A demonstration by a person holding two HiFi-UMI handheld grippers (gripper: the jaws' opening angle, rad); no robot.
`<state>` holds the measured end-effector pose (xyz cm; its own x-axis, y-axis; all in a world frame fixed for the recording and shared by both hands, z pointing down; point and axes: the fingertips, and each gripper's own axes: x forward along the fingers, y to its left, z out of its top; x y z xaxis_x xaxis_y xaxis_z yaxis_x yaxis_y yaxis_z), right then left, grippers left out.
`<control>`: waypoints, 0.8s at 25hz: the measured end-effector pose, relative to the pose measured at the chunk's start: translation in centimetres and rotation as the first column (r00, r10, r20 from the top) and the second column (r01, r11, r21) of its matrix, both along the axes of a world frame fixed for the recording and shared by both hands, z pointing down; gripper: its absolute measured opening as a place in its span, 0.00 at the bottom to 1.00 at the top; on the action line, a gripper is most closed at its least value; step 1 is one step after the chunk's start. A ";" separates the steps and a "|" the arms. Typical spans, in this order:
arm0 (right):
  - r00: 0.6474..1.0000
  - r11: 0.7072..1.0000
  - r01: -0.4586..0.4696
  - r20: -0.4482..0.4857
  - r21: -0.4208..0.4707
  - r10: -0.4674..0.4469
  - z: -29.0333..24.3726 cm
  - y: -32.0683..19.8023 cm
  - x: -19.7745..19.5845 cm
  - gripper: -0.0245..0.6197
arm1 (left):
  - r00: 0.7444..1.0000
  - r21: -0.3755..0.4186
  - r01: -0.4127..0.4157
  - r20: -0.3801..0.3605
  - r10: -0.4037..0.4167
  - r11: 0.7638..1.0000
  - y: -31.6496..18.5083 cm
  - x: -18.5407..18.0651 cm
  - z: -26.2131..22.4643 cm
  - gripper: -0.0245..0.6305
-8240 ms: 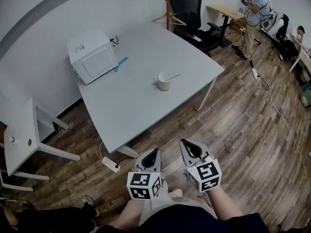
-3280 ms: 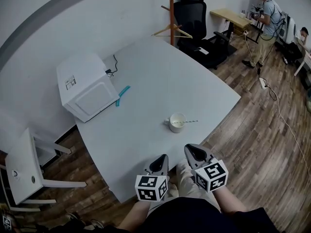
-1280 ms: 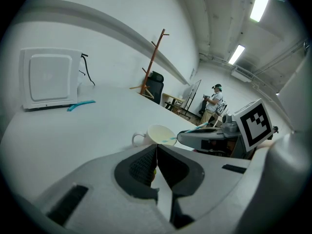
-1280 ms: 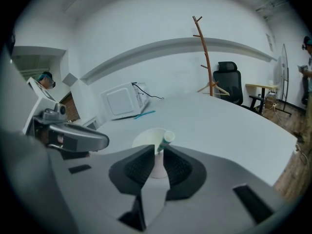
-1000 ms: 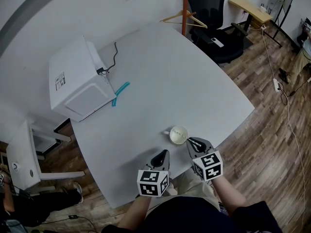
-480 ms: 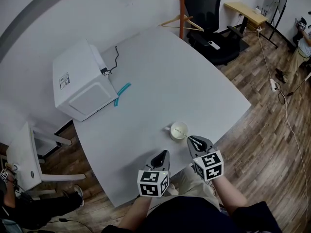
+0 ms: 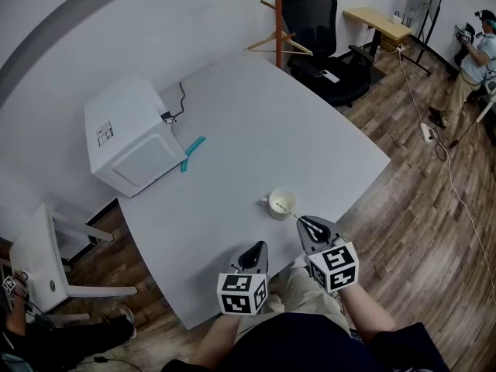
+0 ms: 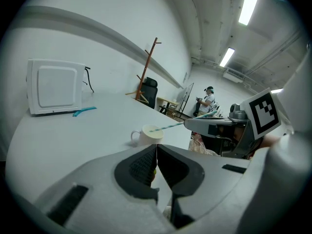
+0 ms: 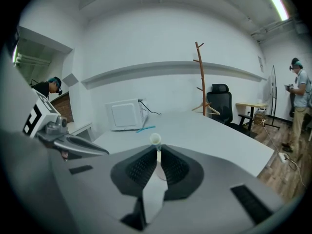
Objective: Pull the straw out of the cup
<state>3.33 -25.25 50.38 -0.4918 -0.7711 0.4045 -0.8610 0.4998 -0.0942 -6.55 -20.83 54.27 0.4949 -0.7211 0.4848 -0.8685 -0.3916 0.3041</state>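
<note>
The right gripper is clamped on the outer end of the straw, whose far end sits in the cup just ahead of its jaws. The left gripper, beside it, is closed on nothing. With the cup unheld, a slanted pull could tip or drag it

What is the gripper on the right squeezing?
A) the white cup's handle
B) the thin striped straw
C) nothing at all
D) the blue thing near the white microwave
B: in the right gripper view, the right gripper has its jaws closed on the thin striped straw, whose other end rests in the white cup.
</note>
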 end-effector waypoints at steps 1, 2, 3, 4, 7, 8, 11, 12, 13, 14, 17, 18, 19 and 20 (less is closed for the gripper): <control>1.000 1.000 -0.005 0.002 0.006 0.005 -0.3 0.3 0.0 0.10 | 1.000 0.003 -0.003 -0.001 0.003 1.000 0.2 0.0 -0.1 0.07; 1.000 1.000 -0.010 0.003 0.011 0.010 -0.6 0.6 0.0 0.10 | 1.000 0.006 -0.006 -0.001 0.006 1.000 0.4 -0.1 -0.2 0.06; 1.000 1.000 -0.014 0.005 0.017 0.014 -0.9 0.9 0.0 0.10 | 1.000 0.008 -0.009 -0.002 0.009 1.000 0.6 -0.1 -0.4 0.06; 1.000 1.000 -0.017 0.008 0.022 0.017 -1.2 1.3 0.0 0.10 | 1.000 0.010 -0.012 -0.002 0.012 1.000 0.9 -0.2 -0.5 0.07; 1.000 0.999 -0.027 0.017 0.041 0.027 -2.0 2.3 0.0 0.10 | 1.000 0.019 -0.022 -0.002 0.022 1.000 1.6 -0.1 -0.8 0.06; 0.999 0.998 -0.030 0.021 0.047 0.029 -2.3 2.7 0.0 0.10 | 1.000 0.022 -0.025 -0.003 0.025 0.999 1.8 -0.1 -0.8 0.07; 0.999 0.997 -0.037 0.033 0.064 0.035 -3.2 3.7 0.0 0.10 | 0.999 0.028 -0.034 -0.004 0.034 0.999 2.5 0.0 -1.0 0.07; 0.999 0.997 -0.038 0.037 0.069 0.036 -3.4 4.0 -0.1 0.10 | 0.999 0.028 -0.036 -0.004 0.037 0.999 2.7 0.0 -1.0 0.07; 0.999 0.997 -0.039 0.041 0.072 0.036 -3.6 4.4 -0.1 0.10 | 0.999 0.029 -0.039 -0.003 0.039 0.999 3.0 0.1 -1.0 0.07; 0.998 0.996 -0.039 0.045 0.076 0.036 -3.8 4.7 -0.1 0.10 | 0.999 0.030 -0.043 -0.003 0.043 0.999 3.2 0.2 -1.1 0.07; 0.998 0.996 -0.038 0.054 0.084 0.034 -4.2 5.7 -0.1 0.10 | 0.999 0.035 -0.051 -0.001 0.051 0.998 3.9 0.4 -1.1 0.07; 0.998 0.996 -0.036 0.056 0.085 0.032 -4.2 5.9 -0.2 0.10 | 0.999 0.037 -0.053 -0.001 0.053 0.998 4.0 0.4 -1.2 0.07; 0.998 0.996 -0.033 0.057 0.085 0.029 -4.2 6.1 -0.2 0.10 | 0.999 0.039 -0.054 -0.001 0.054 0.998 4.2 0.4 -1.2 0.07; 0.998 0.996 -0.030 0.057 0.085 0.025 -4.2 6.3 -0.3 0.10 | 0.999 0.040 -0.055 -0.001 0.055 0.998 4.2 0.4 -1.2 0.07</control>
